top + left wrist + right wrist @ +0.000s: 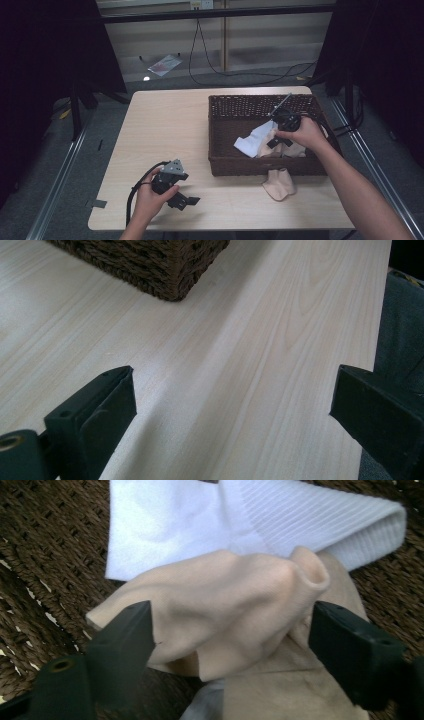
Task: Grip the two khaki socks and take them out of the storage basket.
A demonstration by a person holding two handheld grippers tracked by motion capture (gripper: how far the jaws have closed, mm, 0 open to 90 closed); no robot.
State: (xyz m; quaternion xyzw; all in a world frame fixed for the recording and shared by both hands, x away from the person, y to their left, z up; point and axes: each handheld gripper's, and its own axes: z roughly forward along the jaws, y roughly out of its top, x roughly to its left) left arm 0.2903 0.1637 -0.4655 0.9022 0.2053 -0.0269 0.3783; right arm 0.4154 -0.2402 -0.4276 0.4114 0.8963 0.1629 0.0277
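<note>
In the wicker basket [222, 131] at about two o'clock on the table [165, 125], my right gripper [227, 630] has its jaws spread around a bunched fold of the beige sock [235, 600], which lies on a white sock [200, 520]; whether the pads press it yet I cannot tell. A second beige sock [279, 184] droops over the basket's near wall. At seven o'clock, my left gripper [232, 400] hovers over bare wood, jaws wide apart, pinching nothing.
</note>
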